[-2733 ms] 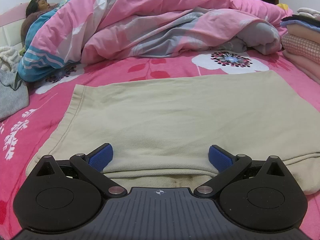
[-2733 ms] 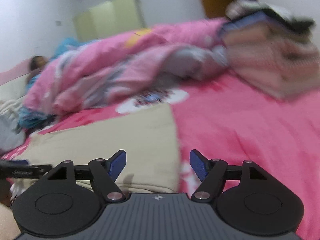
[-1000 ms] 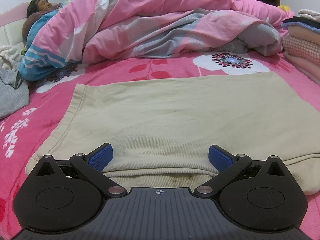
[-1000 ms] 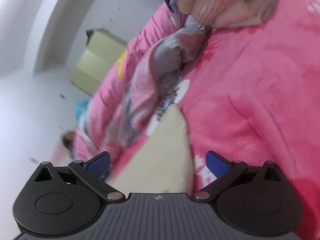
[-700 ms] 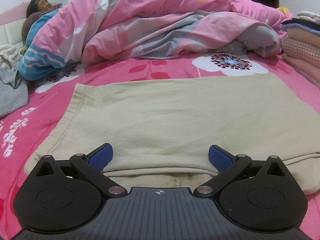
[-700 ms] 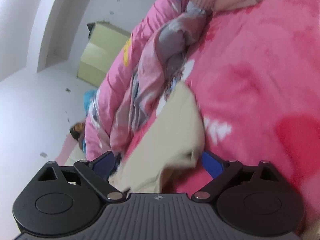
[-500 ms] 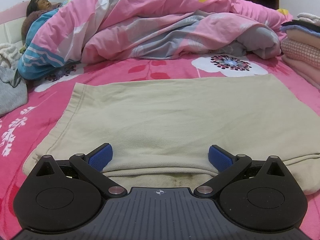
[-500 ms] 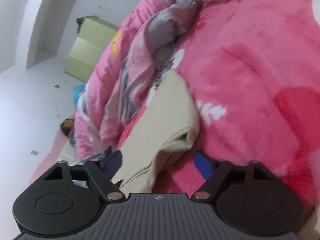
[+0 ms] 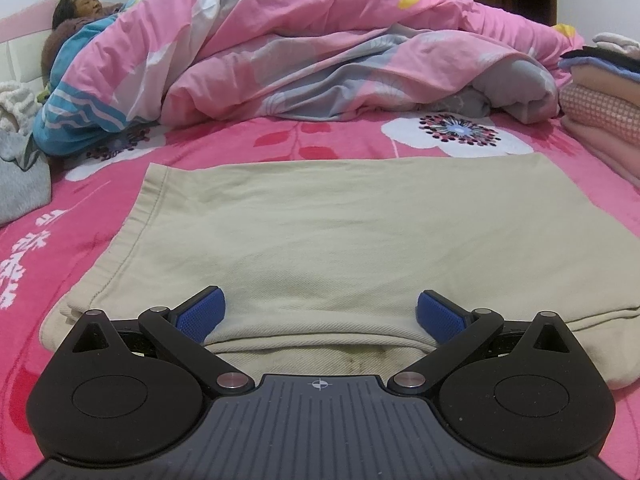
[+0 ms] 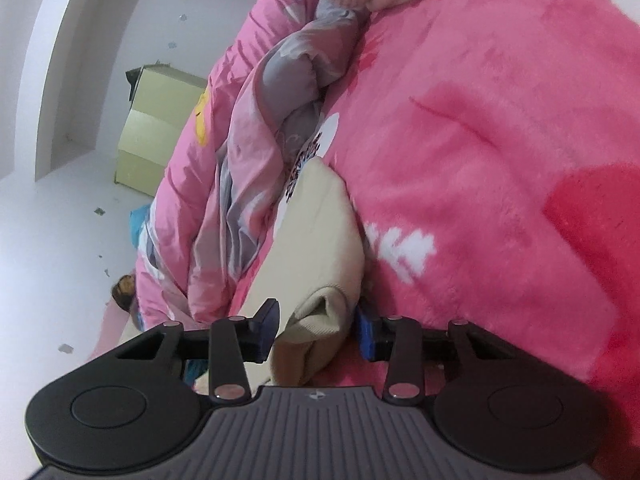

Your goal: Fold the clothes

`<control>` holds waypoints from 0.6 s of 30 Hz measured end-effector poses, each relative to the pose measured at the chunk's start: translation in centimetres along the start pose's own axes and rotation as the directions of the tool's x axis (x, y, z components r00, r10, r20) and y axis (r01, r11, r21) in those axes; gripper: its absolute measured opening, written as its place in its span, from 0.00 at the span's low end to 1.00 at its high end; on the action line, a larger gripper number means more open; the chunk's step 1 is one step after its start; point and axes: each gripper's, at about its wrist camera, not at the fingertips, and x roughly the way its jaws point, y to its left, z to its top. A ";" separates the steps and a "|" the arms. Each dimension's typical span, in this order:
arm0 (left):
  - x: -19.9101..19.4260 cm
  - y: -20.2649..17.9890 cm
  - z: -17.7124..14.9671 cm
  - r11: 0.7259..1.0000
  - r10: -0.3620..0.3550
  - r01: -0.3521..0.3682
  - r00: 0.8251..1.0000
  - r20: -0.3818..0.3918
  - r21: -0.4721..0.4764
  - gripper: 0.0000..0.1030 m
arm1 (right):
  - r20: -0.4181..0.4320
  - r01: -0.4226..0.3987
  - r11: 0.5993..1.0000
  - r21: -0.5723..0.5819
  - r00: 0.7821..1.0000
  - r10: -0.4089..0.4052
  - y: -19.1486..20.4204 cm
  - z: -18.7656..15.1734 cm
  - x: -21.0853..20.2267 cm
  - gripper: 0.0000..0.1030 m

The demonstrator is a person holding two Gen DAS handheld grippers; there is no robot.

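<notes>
A beige garment (image 9: 344, 236) lies flat on the pink floral bed sheet (image 9: 312, 136). In the left wrist view my left gripper (image 9: 320, 316) stands open and low over its near folded edge, the blue pads (image 9: 200, 314) wide apart with cloth lying between them. In the right wrist view, rolled sideways, my right gripper (image 10: 318, 332) has the garment's bunched right edge (image 10: 324, 320) between its jaws. They are closing, and both pads touch the cloth.
A rumpled pink and grey quilt (image 9: 320, 52) lies across the far side of the bed, with a person's head (image 9: 76, 6) at its left end. Folded clothes (image 9: 600, 112) are stacked at the right edge. Grey cloth (image 9: 20, 196) lies at the left.
The right gripper moved in onto the garment's right edge and its jaws narrowed from wide open until they meet the cloth. The left gripper and the rest of the garment stayed put.
</notes>
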 end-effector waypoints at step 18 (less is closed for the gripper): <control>0.0 0.8 -0.4 0.999 -0.045 0.045 0.998 0.038 -0.008 1.00 | 0.021 0.106 0.956 -0.273 0.994 -0.104 6.5 1.5 2.6 0.13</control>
